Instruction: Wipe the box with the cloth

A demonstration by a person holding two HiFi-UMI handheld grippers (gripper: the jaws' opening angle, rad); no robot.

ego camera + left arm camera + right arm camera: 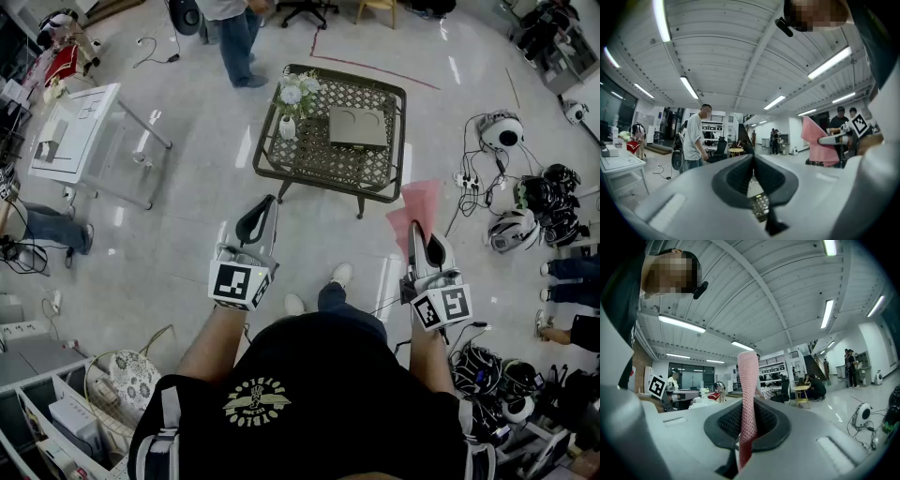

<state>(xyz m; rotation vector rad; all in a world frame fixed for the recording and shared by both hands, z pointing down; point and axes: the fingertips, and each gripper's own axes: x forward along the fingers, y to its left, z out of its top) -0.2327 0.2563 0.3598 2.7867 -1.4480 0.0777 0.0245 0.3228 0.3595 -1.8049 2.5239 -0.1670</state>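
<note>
The right hand-held gripper (424,246) grips the pink cloth (417,208), which stands up past its jaws. The left hand-held gripper (255,217) has its jaws together and holds nothing. Well ahead of both grippers, the grey box (357,126) lies on the lattice table (319,161). Beside it, a vase (287,128) holds white flowers (294,92).

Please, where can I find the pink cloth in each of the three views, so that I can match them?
Head view: the pink cloth is right of centre, sticking out of the right gripper.
Left gripper view: the pink cloth is at the right, held by the right gripper.
Right gripper view: the pink cloth is in the centre, clamped between the jaws.
Shared landmark: the right gripper that holds it.
</note>
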